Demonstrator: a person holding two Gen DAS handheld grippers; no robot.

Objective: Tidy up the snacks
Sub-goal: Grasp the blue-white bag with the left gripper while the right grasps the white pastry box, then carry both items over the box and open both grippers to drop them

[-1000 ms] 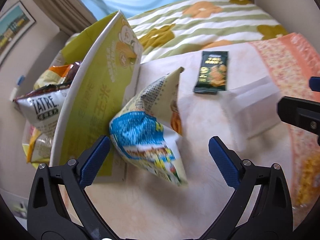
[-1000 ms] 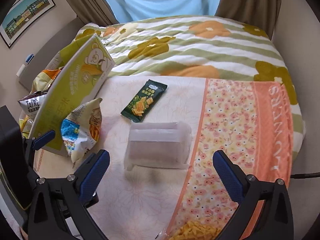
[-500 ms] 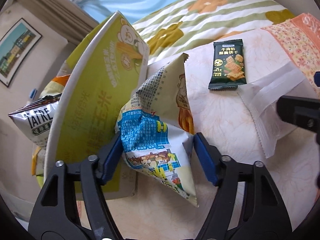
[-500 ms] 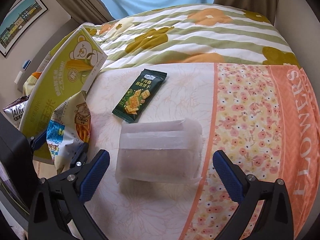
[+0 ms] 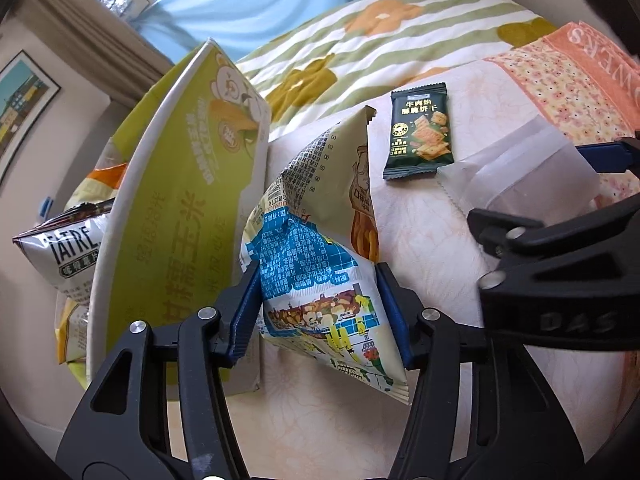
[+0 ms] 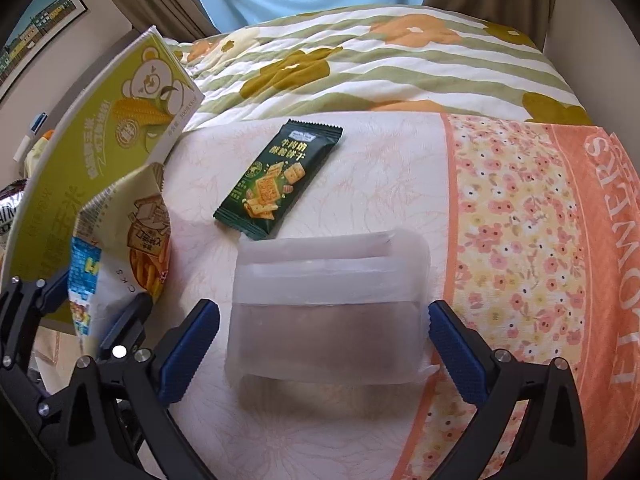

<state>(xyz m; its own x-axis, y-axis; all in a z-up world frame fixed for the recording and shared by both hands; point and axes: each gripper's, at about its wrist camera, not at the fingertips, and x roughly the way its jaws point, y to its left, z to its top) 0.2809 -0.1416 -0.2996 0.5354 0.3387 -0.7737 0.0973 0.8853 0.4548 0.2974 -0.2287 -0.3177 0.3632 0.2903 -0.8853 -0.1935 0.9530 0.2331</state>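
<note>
On the far left, other snack bags [image 5: 60, 248] sat behind a tall yellow-green corn box [image 5: 172, 216] that leaned up at the edge of the cloth [image 6: 360, 160]. Just beside the box stood the puffy snack bag [image 5: 320, 264] with blue print on it. A second ago the left gripper [image 5: 318, 312] had its fingers [image 5: 244, 312] spread wide on each side of this bag. Now they had squeezed in, were still closing, and pressed on both sides of it. The bag's bottom corner still seemed to rest on the cloth (it was hard to be sure). So the grab looked nearly done, and the bag was likely ready to be lifted and put with the other snacks.

In the middle, a small dark green cracker pack [image 6: 280, 180] lay flat on the cloth, well apart from both grippers.

Next to it, nearer the camera, lay a cloudy white plastic pack [image 6: 328, 312]. The right gripper [image 6: 324, 344] had come lower over it than before. Its fingers [image 6: 192, 344] were spread wide, one on each side of the pack, not pressing it yet. That pack looked like the next thing to be picked up.

On the right was the orange flower border of the cloth, and behind it the bed [image 6: 360, 52] with its striped quilt.
</note>
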